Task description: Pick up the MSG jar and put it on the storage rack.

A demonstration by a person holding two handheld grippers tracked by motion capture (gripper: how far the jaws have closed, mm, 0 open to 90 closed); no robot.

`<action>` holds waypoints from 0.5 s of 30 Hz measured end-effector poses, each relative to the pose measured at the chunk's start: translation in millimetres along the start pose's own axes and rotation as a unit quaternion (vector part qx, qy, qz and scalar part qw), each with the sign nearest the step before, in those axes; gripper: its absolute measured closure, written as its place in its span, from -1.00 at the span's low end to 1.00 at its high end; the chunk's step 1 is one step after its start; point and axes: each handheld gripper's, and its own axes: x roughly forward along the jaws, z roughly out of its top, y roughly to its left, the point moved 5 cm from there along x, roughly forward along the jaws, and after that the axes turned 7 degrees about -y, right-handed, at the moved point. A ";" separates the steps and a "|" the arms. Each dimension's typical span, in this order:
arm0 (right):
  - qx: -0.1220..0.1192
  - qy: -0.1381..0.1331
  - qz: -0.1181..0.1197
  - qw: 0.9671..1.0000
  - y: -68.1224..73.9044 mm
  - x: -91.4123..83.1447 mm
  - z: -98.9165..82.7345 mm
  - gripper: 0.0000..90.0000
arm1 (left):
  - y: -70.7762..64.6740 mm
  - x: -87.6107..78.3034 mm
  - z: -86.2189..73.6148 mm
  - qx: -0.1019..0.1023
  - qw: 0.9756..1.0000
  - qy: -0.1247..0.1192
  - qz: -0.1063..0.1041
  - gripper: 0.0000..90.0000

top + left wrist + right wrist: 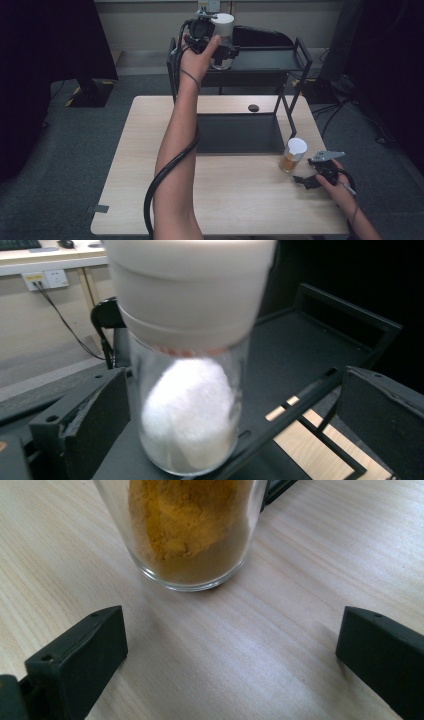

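Your left gripper (220,47) reaches the rack's (295,52) top shelf, fingers spread wide around the white jar (192,375), not gripping. Your right gripper (306,181) waits with fingers apart, just short of the spice jar (192,530) on the tabletop (235,190). Next, probably, advance and close squarely on it.

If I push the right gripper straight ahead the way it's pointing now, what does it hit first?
Most likely the glass jar of orange-brown powder, standing on the wooden table just beyond the right gripper. The jaws are spread wider than the jar, so it would probably slip between them; the exact gap is hard to judge.
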 end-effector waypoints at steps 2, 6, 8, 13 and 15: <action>0.000 0.000 0.000 1.000 0.0 0.0 0.0 -1.00 | -0.7 -1.0 -3.6 0.002 1.000 -0.001 -0.005 -0.99; 0.000 0.000 0.000 1.000 0.0 0.0 0.0 -1.00 | -2.7 -1.8 -10.8 0.006 1.000 0.001 -0.012 -0.99; 0.000 0.000 0.000 1.000 0.0 0.0 0.0 -1.00 | -2.3 -2.0 -14.9 0.006 1.000 0.003 -0.015 -1.00; 0.000 0.000 0.000 1.000 0.0 0.0 0.0 -1.00 | -0.8 -2.8 -26.2 0.002 1.000 -0.001 -0.025 -0.99; 0.000 0.000 0.000 1.000 0.0 0.0 0.0 -1.00 | -0.2 -3.6 -30.7 -0.001 1.000 -0.004 -0.027 -0.99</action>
